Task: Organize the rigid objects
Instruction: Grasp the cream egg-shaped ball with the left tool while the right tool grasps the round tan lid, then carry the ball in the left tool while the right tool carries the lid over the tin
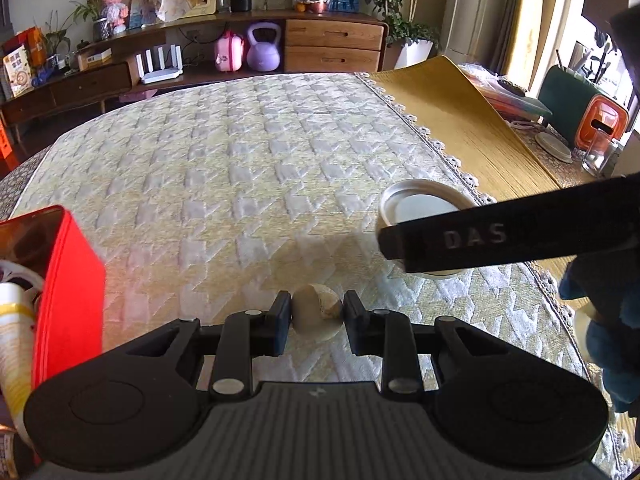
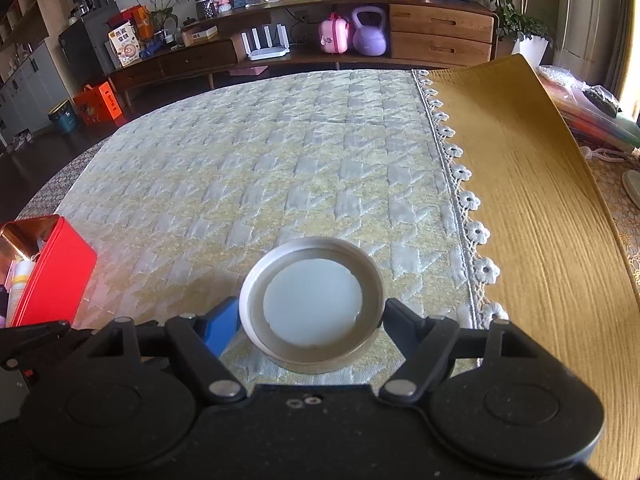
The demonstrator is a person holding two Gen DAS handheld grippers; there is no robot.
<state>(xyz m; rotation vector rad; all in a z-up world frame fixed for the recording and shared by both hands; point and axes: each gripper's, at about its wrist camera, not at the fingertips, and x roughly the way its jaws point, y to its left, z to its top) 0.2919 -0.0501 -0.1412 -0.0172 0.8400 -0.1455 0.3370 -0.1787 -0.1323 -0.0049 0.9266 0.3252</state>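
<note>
Nearest in the left wrist view: left gripper [image 1: 313,322], fingers [image 1: 280,322] clenched on a small beige shell-like object [image 1: 316,314], seemingly just clear of the quilted surface [image 1: 224,152]. Nearest in the right wrist view: right gripper [image 2: 312,320], fingers [image 2: 224,322] spread wide yet pressing both sides of a round metal lid [image 2: 312,304], rim up, pale disc inside. Judged step: both pieces grasped, lift barely begun, carrying not yet started. Likely destination, the red box [image 1: 68,292] at the left edge of the surface, open, already holding a pale tube [image 1: 14,332]. Next move, by that guess: raise both clear, swing left, release over the opening one at a time; lid wide, so probably tilted or laid flat to fit. Further right, a mustard mat [image 2: 520,208] beyond the lace trim. Readable writing: "DAS" embossed on the right gripper's finger crossing the left view [image 1: 476,236]. Far back, a long sideboard [image 2: 400,32] with a purple kettlebell [image 2: 369,36]; Chinese characters on a box there, too small to read.
</note>
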